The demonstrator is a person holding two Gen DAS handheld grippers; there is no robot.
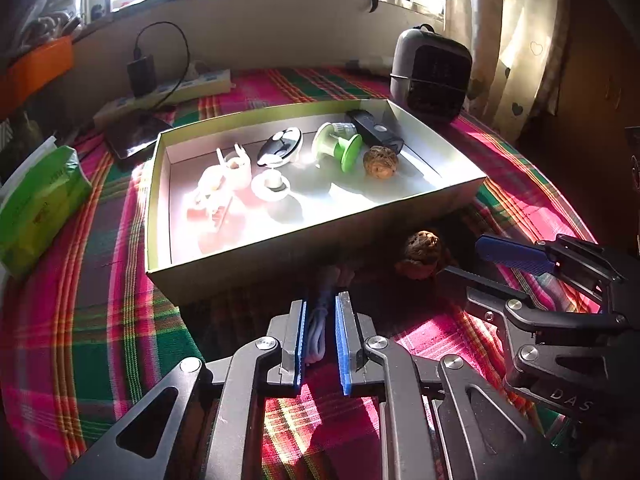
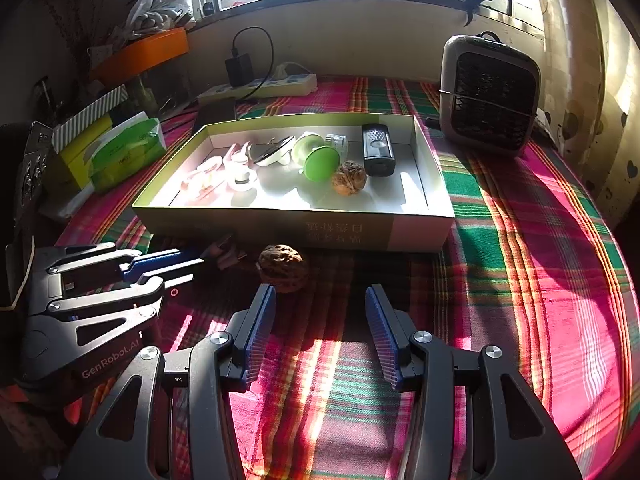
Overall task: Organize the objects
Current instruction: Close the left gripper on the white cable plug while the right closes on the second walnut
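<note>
1. Left claw (image 1: 321, 332) sat closest to the lens, its blue pads nearly together with a pale looped cable (image 1: 316, 340) pinched between them. It looked like only part of the bundle was caught, and the far end trailed off toward the box wall.

2. Right claw (image 2: 320, 328) was spread wide and holding nothing, hovering low over the plaid table (image 2: 520, 280) with the loose walnut (image 2: 283, 267) just ahead of its left pad, not between the pads yet.

3. Risk one, my guess: that cable was floppy, so when lifted it could unloop, snag the near wall of the box (image 2: 416, 232) or slide out of the grip.

4. Risk two: the walnut was round and hard. If the right claw closed off-centre, it'd probably squirt out and roll away, maybe under the left claw, since the two claws were pretty close together.

5. Contents: the shallow box already held another walnut (image 2: 349, 178), a green spool thing (image 2: 320, 162), a dark remote-like gadget (image 2: 378, 148), a black-and-white oval gadget (image 2: 276, 152) and some pale plastic bits (image 2: 224, 172) washed out by sun glare, hard to identify.

6. Outside the box, only the cable and the loose walnut seemed left to sort.
</note>
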